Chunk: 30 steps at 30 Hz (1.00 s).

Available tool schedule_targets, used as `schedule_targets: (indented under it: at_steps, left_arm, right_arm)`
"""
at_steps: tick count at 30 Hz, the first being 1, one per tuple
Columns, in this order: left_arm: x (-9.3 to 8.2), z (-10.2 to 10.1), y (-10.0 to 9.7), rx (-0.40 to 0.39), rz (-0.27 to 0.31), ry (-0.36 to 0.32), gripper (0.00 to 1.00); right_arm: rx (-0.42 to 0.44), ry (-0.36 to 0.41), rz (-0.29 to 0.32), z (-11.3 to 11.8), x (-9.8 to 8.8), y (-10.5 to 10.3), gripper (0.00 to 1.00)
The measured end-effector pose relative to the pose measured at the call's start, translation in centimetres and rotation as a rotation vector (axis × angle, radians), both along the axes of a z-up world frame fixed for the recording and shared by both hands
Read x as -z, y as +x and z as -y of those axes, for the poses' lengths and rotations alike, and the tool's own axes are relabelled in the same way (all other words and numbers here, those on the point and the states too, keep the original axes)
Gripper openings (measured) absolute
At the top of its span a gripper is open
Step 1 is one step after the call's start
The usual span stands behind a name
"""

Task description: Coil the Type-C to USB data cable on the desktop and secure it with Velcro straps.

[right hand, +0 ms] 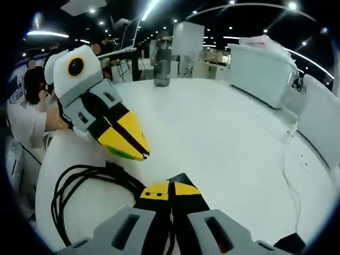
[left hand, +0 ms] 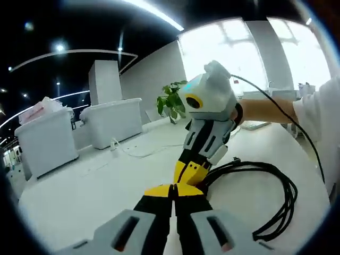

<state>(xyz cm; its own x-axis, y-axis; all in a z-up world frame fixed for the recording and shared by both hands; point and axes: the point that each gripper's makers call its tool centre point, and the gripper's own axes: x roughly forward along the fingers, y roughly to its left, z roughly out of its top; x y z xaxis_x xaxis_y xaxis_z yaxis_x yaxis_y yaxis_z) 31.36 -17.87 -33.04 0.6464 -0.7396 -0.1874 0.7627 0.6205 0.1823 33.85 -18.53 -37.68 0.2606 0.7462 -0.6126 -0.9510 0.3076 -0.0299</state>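
- White desk [left hand: 79,196] runs wide under a dark ceiling with strip lights, and bright windows glow at the far end in the left gripper view.
- Over at the desk's far left edge sit two white bins [left hand: 45,138], and a thin white cord [left hand: 133,151] trails from them across the top.
- Further along that far edge, a green plant [left hand: 170,103] stands against the wall.
- Left gripper [left hand: 173,189] has its yellow-tipped jaws clenched tight together, low over the middle of the desk.
- Right gripper [left hand: 192,171] comes down from above, tips meeting the left one's tips; its jaws look closed, pinching the cable at the end of the loops.
- Black cable [left hand: 276,196] lies in loose loops on the desk toward the near right edge, running in to the gripper tips.
- From the right gripper view, those loops [right hand: 69,191] fan out beside the left gripper [right hand: 130,149].
- A dark bottle [right hand: 162,66] stands at the desk's far edge.
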Motion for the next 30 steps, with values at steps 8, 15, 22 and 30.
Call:
schedule_targets:
  at_steps: [8, 15, 22, 30]
  left_arm:
    - [0.0, -0.2, 0.2, -0.01, -0.004, -0.004, 0.03]
    - [-0.7, -0.9, 0.5, -0.038, 0.01, -0.024, 0.03]
    - [-1.5, -1.5, 0.8, -0.054, 0.004, -0.078, 0.03]
    - [-1.6, -2.0, 1.1, -0.069, 0.011, -0.078, 0.03]
  right_arm:
    - [-0.182, -0.167, 0.092, -0.6, 0.7, -1.1, 0.0]
    - [-0.147, -0.048, 0.207, -0.4, -1.5, -0.2, 0.01]
    - [-0.247, 0.066, 0.125, 0.3, -1.4, -3.2, 0.07]
    - [-0.312, 0.013, 0.076, 0.5, -0.2, -4.4, 0.16]
